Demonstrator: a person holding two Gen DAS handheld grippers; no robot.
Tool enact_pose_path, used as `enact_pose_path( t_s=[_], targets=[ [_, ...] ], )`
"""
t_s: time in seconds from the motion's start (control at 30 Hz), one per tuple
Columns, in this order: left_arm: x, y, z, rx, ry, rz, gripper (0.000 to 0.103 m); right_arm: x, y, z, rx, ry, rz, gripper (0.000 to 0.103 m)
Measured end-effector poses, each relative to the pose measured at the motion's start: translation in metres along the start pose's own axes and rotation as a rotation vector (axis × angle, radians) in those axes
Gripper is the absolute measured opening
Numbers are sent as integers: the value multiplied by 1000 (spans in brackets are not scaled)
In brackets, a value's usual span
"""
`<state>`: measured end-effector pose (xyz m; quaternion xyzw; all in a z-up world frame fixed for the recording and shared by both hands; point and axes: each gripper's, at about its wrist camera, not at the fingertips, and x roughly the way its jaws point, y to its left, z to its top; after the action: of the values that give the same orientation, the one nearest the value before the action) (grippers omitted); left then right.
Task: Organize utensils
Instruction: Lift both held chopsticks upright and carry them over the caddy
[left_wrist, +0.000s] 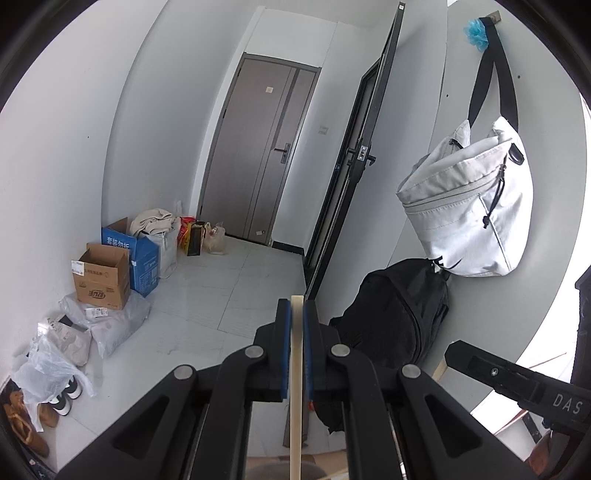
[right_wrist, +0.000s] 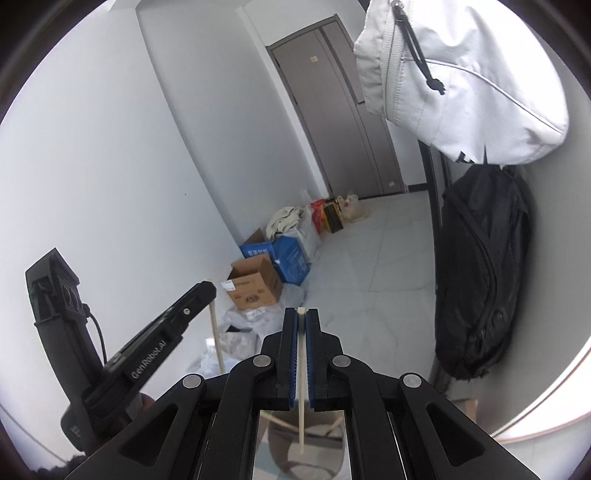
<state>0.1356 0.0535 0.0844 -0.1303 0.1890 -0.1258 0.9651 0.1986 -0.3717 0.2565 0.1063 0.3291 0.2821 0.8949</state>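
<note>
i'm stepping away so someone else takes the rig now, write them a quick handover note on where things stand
Left hand-held gripper: shut on a flat wooden stick, which runs back under the camera.
Right hand-held gripper: shut on a thin pale chopstick, tip just past the pads.
Both are held up in the air, facing the hallway floor, boxes and bags.
Done: both utensils picked up.
Left: set each one in its place; no holder is clearly in view.
</note>
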Motion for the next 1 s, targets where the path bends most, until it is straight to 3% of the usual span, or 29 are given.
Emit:
enact_pose_path(
  t_s=[0.3,0.5,0.73,0.9,1.0],
  targets=[
    [28,17,-21,28,-28,36,2,44,-13,-12,5,-3,-16,3],
    [37,19,-31,40,9,10,2,60,-17,-23,-17,8,-29,3],
    [32,15,-33,81,8,-39,2,70,-9,-48,-85,33,-27,3],
    [26,10,-29,126,-17,-18,2,67,-12,-63,-80,50,-22,3],
    [29,10,-27,117,8,-51,2,66,-14,-67,-74,60,-19,3]
  ],
)
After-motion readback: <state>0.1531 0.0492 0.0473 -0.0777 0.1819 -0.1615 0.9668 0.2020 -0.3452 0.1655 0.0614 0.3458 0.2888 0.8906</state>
